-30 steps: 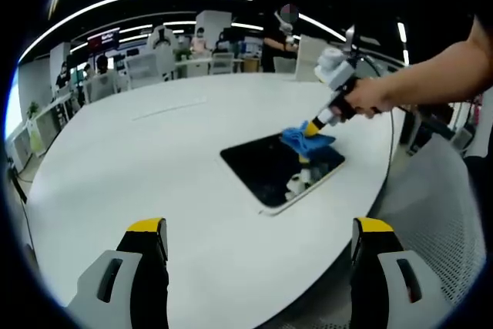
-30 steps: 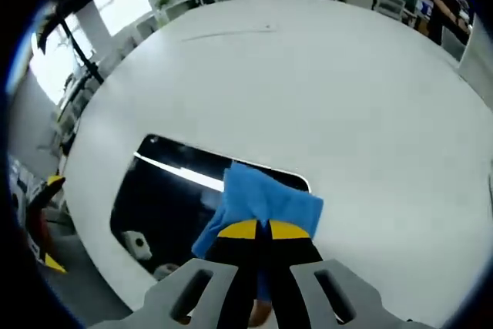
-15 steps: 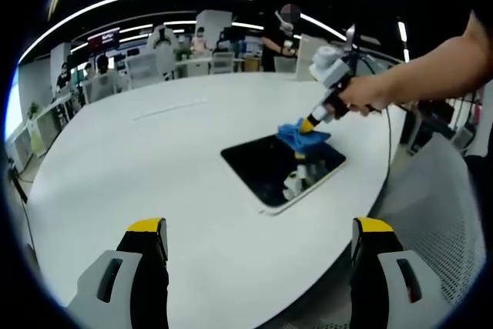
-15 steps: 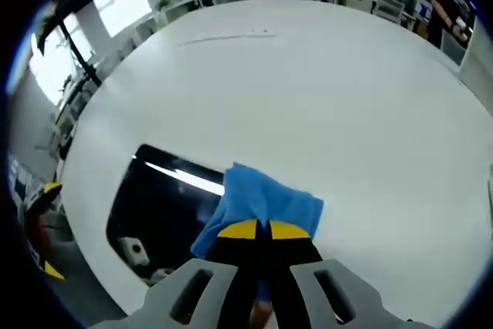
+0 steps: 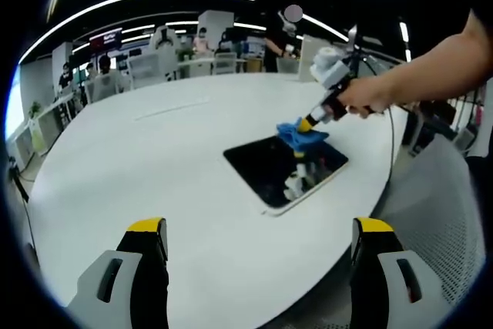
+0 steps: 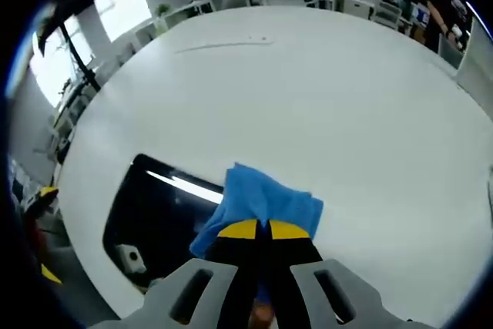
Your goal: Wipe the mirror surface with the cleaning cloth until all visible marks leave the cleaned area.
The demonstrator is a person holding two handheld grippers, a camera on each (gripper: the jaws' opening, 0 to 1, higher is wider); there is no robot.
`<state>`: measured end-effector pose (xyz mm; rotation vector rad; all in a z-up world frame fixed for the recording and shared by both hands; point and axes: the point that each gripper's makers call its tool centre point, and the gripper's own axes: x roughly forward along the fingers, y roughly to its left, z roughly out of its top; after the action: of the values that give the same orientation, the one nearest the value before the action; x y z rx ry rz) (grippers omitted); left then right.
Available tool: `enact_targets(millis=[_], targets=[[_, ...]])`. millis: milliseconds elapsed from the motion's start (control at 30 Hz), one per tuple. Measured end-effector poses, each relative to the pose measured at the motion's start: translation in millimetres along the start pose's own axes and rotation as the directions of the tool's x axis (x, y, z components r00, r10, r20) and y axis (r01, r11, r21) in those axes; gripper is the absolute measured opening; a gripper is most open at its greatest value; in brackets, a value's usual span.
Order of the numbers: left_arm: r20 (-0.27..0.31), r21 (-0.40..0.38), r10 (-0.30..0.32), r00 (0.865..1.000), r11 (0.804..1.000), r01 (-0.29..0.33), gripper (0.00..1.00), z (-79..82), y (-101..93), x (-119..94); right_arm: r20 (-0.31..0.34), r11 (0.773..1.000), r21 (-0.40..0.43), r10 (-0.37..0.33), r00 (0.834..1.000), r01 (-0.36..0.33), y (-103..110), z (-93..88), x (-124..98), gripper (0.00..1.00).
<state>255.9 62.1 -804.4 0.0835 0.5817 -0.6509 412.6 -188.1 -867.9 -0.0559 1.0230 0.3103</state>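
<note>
Where the round white table [image 5: 154, 167] curves toward its right edge, a dark rectangular mirror [image 5: 281, 171] lying flat, pale-framed, one long side close to the table's rim. On the mirror's far corner, a blue cleaning cloth [image 5: 302, 134], bunched, partly on the glass and partly over the frame onto the white top. Pinching that cloth, the right tool [image 5: 310, 123], yellow-tipped, angled down from a hand [image 5: 362, 98] reaching in from the right of the left gripper view. In the right gripper view, the same right tool [image 6: 259, 230] with jaws pressed together on the cloth [image 6: 266, 202], blue folds fanning out beyond the tips; the mirror [image 6: 162, 209] to the left of the cloth, black, with bright ceiling lights reflected as a streak across it. Well back on the near side of the table, the left tool [image 5: 260, 238] held above the surface with jaws spread wide and nothing between them, apart from mirror and cloth. Far across the table, a thin pale line on the top; beyond it, office desks, chairs and seated people, too small to describe further.
</note>
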Motion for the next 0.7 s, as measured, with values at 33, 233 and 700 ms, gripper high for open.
enact_targets(millis=[33, 233, 700], targets=[[-0.001, 0.001, -0.001, 1.000, 1.000, 0.001, 1.00, -0.4, -0.1, 0.1, 0.003, 1.000, -0.008, -0.002, 1.000, 0.002, 0.0, -0.3, 0.2, 0.00], [0.010, -0.009, 0.000, 1.000, 1.000, 0.000, 1.00, 1.2, 0.7, -0.1, 0.004, 1.000, 0.000, 0.005, 1.000, -0.005, 0.2, -0.3, 0.2, 0.00], [0.019, -0.010, -0.015, 1.000, 1.000, 0.015, 1.00, 1.7, -1.9, 1.3, 0.016, 1.000, -0.010, 0.002, 1.000, -0.002, -2.1, 0.5, 2.3, 0.00]])
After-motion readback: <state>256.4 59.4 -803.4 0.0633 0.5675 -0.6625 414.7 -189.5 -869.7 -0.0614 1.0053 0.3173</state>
